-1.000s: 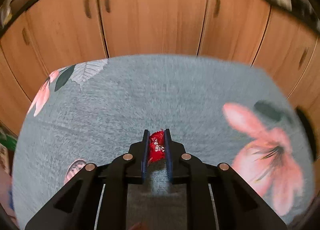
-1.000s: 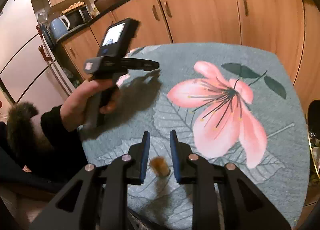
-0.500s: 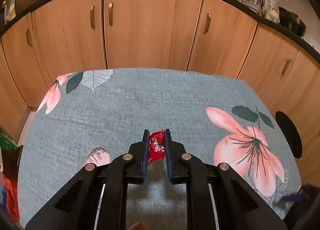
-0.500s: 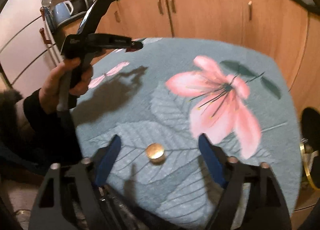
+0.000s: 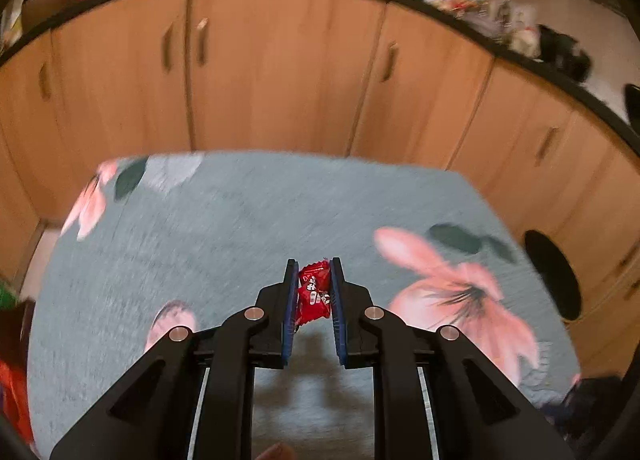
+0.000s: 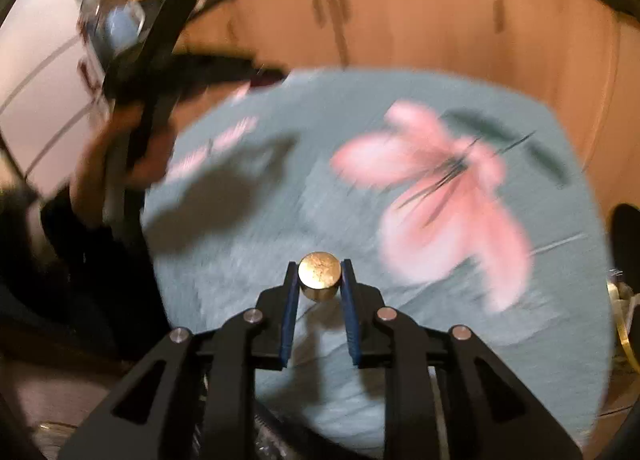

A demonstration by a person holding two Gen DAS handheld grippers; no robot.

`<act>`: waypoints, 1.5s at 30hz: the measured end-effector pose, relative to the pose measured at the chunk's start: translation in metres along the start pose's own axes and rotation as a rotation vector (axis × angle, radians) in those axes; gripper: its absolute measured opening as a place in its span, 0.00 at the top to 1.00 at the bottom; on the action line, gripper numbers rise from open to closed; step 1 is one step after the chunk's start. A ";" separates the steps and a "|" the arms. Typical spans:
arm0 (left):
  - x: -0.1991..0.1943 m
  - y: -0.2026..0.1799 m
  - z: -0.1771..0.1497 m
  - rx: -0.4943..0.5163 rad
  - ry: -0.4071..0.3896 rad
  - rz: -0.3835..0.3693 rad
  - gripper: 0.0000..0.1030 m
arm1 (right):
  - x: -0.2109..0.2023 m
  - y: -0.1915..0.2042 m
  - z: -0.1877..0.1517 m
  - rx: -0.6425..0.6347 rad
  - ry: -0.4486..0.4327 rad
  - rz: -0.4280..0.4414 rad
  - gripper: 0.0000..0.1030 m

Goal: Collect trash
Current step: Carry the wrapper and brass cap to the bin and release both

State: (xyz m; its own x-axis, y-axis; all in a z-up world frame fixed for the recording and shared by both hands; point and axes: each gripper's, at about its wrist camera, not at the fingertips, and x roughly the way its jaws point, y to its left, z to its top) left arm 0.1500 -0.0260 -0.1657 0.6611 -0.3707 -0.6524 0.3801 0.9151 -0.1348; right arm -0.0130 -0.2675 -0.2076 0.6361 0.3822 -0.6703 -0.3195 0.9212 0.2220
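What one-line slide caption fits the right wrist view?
Right gripper closing on a gold bottle cap above the floral tablecloth.

We counted two grippers, left [image 5: 313,274] and right [image 6: 319,274], one red wrapper [image 5: 313,294], one gold cap [image 6: 319,275], and one bench [image 5: 240,228].

Warm, dim indoor light. Motion blur smears the cabinets [image 5: 280,72] and tablecloth [image 6: 360,188]. Fisheye edges bend and darken; shadows fall soft.

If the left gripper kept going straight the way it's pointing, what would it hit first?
Probably the flowered tablecloth: the left gripper, shut on the red candy wrapper, tilts down toward a bare stretch. Depth is unclear.
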 end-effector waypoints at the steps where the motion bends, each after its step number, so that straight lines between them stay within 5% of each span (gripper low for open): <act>1: -0.003 -0.007 0.004 0.016 -0.010 -0.014 0.86 | -0.010 -0.009 0.004 0.010 -0.026 -0.030 0.79; 8: -0.005 -0.096 0.044 0.144 -0.052 -0.151 0.86 | -0.092 -0.137 0.010 0.183 -0.158 -0.325 0.79; 12: 0.004 -0.164 0.065 0.199 -0.061 -0.271 0.86 | -0.112 -0.205 0.003 0.256 -0.150 -0.475 0.79; 21: 0.057 -0.307 0.065 0.333 0.010 -0.430 0.86 | -0.094 -0.282 -0.038 0.373 -0.084 -0.525 0.76; 24: 0.077 -0.337 0.062 0.367 0.044 -0.461 0.86 | -0.101 -0.282 -0.046 0.388 -0.110 -0.521 0.67; 30: 0.112 -0.381 0.056 0.402 0.121 -0.505 0.84 | -0.119 -0.280 -0.059 0.410 -0.154 -0.520 0.66; 32: 0.125 -0.394 0.048 0.421 0.156 -0.529 0.75 | -0.130 -0.273 -0.068 0.425 -0.181 -0.521 0.65; 34: 0.137 -0.401 0.042 0.436 0.181 -0.531 0.45 | -0.137 -0.268 -0.073 0.442 -0.202 -0.519 0.62; 35: 0.142 -0.405 0.038 0.445 0.193 -0.529 0.39 | -0.142 -0.265 -0.077 0.452 -0.212 -0.516 0.61; 39: 0.152 -0.411 0.028 0.458 0.223 -0.532 0.31 | -0.156 -0.256 -0.087 0.479 -0.235 -0.521 0.61; 45: 0.116 -0.380 0.033 0.444 0.144 -0.496 0.11 | -0.169 -0.234 -0.081 0.456 -0.256 -0.516 0.53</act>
State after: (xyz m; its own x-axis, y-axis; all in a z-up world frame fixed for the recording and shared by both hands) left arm 0.1038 -0.4220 -0.1660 0.2592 -0.6769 -0.6889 0.8658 0.4790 -0.1450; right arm -0.1027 -0.5537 -0.2040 0.7887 -0.1553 -0.5949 0.3539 0.9059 0.2327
